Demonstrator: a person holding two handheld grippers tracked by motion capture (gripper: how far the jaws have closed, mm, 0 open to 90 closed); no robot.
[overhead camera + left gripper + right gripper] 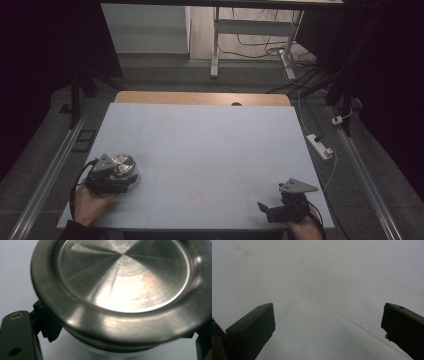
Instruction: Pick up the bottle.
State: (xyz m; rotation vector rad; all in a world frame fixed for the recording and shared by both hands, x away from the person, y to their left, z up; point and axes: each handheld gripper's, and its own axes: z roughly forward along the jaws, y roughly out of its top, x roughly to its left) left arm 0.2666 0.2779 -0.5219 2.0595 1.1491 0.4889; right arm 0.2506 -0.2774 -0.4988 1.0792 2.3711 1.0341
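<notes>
Fingers of the left gripper are clenching around a round jar with a brushed steel lid; in the left gripper view one black finger is pressing against the pale body just under the lid's rim at the lower left of the frame, and a second dark finger is showing at the lower right edge. The lid is taking up most of that frame, its flat top catching a bright patch of light near the centre. In the high view the jar is sitting at the lower left of the frame, on the pale blue bench, close to its near left corner, with the person's left hand wrapping the gripper body just below it. A grey three-cornered plate is lying on top of that gripper, touching the picture's left side of the lid.

Over at the lower right of the high view, the right gripper is resting low over the bench near its front edge, held in the person's right hand, well apart from the jar. Its fingers are standing released and spread wide in the right gripper view, one at the lower left and one at the lower right of the frame, with bare bench surface between them.

Beyond the bench, at the top of the high view, a white desk frame is standing on the floor among loose cables.
</notes>
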